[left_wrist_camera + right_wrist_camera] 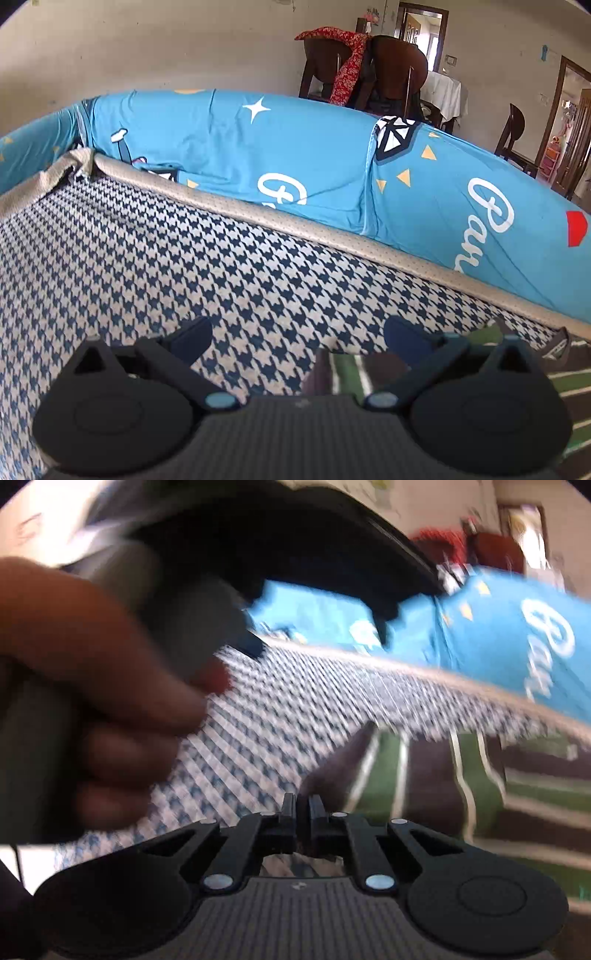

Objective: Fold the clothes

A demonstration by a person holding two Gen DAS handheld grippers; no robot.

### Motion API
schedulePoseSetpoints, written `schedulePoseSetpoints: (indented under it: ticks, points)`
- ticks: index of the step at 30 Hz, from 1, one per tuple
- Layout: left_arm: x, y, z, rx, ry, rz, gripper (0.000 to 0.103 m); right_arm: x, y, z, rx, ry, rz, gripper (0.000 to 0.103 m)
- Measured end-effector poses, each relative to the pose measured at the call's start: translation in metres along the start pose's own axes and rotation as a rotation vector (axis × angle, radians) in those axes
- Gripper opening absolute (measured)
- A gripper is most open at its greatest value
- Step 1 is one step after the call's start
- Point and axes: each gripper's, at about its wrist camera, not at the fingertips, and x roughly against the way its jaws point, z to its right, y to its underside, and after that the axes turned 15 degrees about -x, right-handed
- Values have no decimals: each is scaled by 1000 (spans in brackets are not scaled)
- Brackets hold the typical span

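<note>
The right gripper [303,805] is seen closed, pinched on the striped garment's [436,775] corner just ahead. The left gripper [297,341] is held open above the houndstooth cushion [184,258], the garment at its right finger.

Both wrist views sit low, close over houndstooth mat [155,258], tilted down, facing blue cover [229,147]. Shared: mat [258,731], cover [480,635], striped garment [351,373] [480,775]. Right view blurred.
</note>
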Motion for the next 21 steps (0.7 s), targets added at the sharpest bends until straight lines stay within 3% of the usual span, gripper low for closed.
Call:
schedulePoseSetpoints:
  ticks: [2,5,8,12,14,21]
  points:
    - [-1,0,2,-11,0,-2,103,-1,-1,2,-20,-31,-29,11]
    - [-1,0,1,-7,4,-3,103,0,0,2,13,-5,-55,21]
    - [-1,0,-1,14,11,-1,103,9,-3,16,-26,26,-62,21]
    - [-2,2,7,-10,23,-5,103,30,-12,43,-60,95,-31,23]
    - [-4,4,15,-28,36,-10,103,41,-17,58,-90,136,-14,30]
    - [-12,13,40,-95,71,-33,103,80,-36,101,-166,250,52,32]
